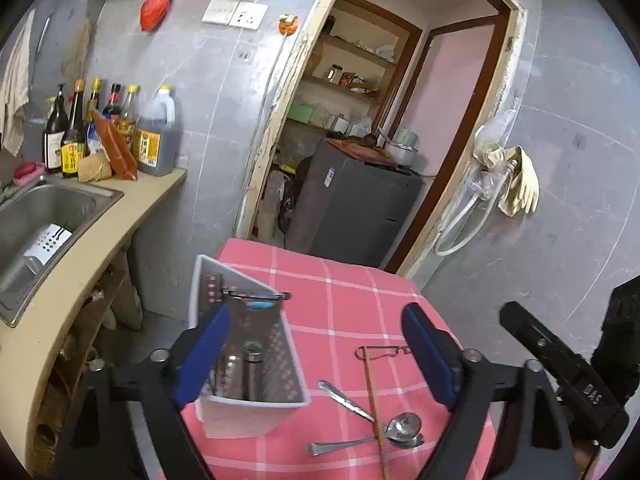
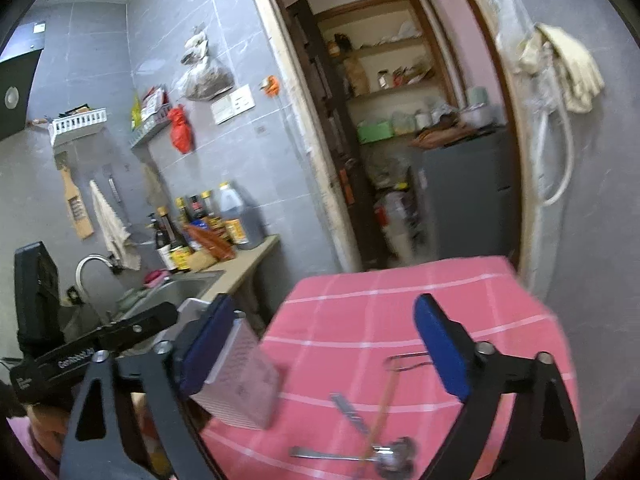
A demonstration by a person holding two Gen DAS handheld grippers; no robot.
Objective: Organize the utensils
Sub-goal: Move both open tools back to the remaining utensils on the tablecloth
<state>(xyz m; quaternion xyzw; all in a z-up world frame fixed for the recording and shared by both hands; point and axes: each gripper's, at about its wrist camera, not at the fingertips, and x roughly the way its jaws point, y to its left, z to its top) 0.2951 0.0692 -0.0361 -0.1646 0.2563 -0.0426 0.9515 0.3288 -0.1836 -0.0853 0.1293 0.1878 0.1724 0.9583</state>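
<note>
A white perforated utensil holder (image 1: 256,412) stands on the pink checked tablecloth (image 1: 352,292), with metal handles inside and a peeler (image 1: 256,295) lying across its rim. To its right lie two metal spoons (image 1: 404,426), a thin wooden stick (image 1: 374,400) and a wire clip (image 1: 384,351). My left gripper (image 1: 316,356) is open above them, its left pad in front of the holder's left side. My right gripper (image 2: 324,346) is open too and holds nothing; the holder (image 2: 244,384) shows by its left pad and the blurred spoons (image 2: 392,456) lie below.
A steel sink (image 1: 52,200) set in the beige counter on the left holds a second white perforated cup (image 1: 48,240). Sauce bottles (image 1: 156,132) stand behind it. Beyond the table is a doorway with a grey fridge (image 1: 356,208). Rubber gloves (image 1: 516,180) hang on the right wall.
</note>
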